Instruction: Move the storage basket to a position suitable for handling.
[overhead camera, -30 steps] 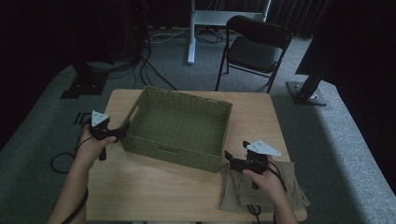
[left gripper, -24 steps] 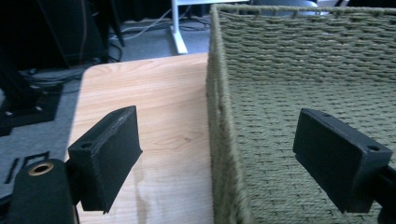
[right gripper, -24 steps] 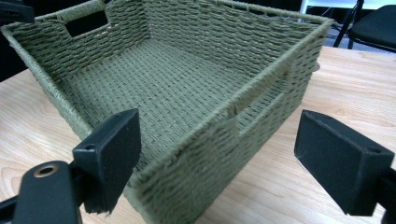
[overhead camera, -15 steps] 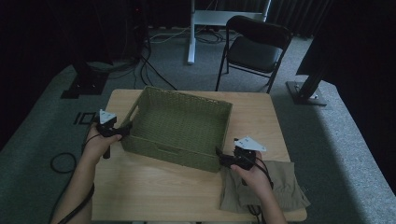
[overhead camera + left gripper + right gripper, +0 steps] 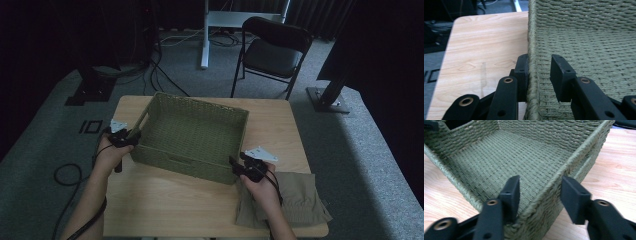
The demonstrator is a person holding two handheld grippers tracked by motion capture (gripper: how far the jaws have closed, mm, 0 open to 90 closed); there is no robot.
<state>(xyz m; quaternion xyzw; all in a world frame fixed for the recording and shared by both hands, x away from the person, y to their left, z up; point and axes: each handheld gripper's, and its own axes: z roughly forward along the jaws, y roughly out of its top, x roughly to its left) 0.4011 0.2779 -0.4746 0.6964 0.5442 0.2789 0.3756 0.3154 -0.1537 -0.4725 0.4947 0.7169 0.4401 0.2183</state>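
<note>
Woven green basket [image 5: 192, 137] sits in the middle of the wooden table [image 5: 165, 205], empty inside. At its left end the left gripper [image 5: 131, 140] straddles the rim — one jaw against the outer wall, the other inside with a gap to the weave; the jaws have just been closing and do not yet clamp it. At the near right corner the right gripper [image 5: 235, 166] also straddles the wall, its jaws just closing too, both pads clear of the rim in the right gripper view. Just behind that hand a folded khaki cloth [image 5: 300, 200] lies on the table's near right corner.
</note>
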